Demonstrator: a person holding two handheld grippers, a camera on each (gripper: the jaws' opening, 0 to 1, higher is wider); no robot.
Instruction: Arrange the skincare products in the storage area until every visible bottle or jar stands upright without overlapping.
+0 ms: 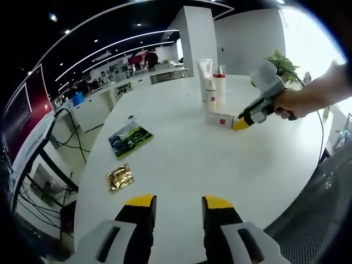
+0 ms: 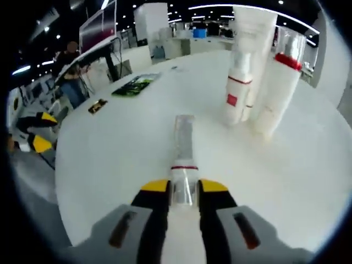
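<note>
On the white surface (image 1: 181, 159), toward its far edge, a small bottle (image 2: 183, 157) lies on its side, and the right gripper (image 2: 183, 190) has its fingers pinching the bottle's clear-capped end. Just beyond it three upright products stand close together: a tall white tube (image 1: 205, 74), a white bottle with a red mark (image 2: 237, 96) and a red-banded bottle (image 1: 220, 85). The left gripper (image 1: 179, 206) hovers over the near edge, fingers spread around nothing. A green packet (image 1: 129, 137) and a gold sachet (image 1: 120, 177) lie near the left edge.
</note>
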